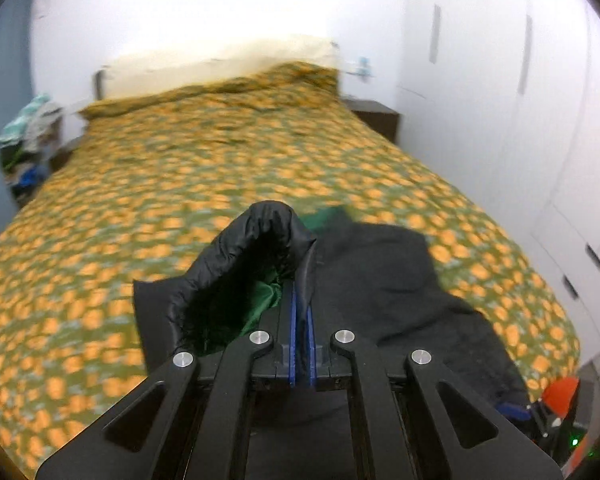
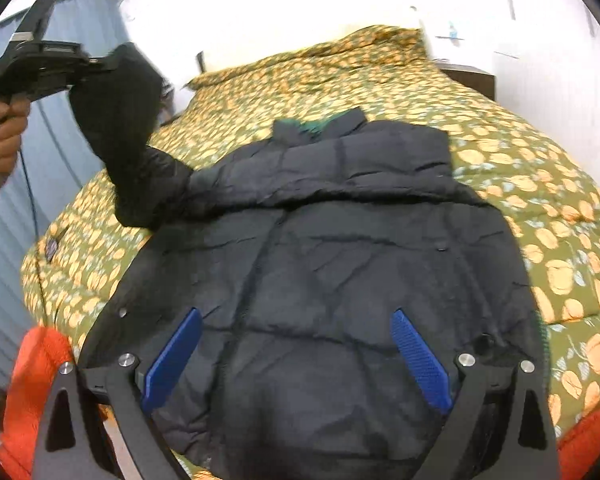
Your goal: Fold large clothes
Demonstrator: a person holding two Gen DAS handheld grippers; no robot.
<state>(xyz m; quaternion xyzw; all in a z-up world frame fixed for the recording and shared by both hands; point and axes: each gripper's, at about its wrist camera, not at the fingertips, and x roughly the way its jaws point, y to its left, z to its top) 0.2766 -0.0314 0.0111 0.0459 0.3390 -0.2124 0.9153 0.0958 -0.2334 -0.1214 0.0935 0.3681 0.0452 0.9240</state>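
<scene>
A black puffer jacket [image 2: 340,260] with a green lining lies spread on the bed, collar at the far end. In the right wrist view my left gripper [image 2: 100,64], held by a hand [image 2: 0,132], is raised at the upper left with the jacket's sleeve [image 2: 124,140] hanging from it. The left wrist view shows that gripper [image 1: 302,280] shut on the sleeve's cuff [image 1: 260,240], green lining visible inside. My right gripper [image 2: 296,312] hovers open over the jacket's lower half, its blue pads [image 2: 176,356] wide apart with nothing between them.
The bed carries a green cover with orange print [image 1: 220,160]. An orange garment [image 2: 32,380] lies at the near edge. A dark nightstand [image 1: 374,116] and white wardrobe doors [image 1: 500,120] stand on the right, a pile of clothes [image 1: 28,128] and a blue curtain [image 2: 60,160] on the left.
</scene>
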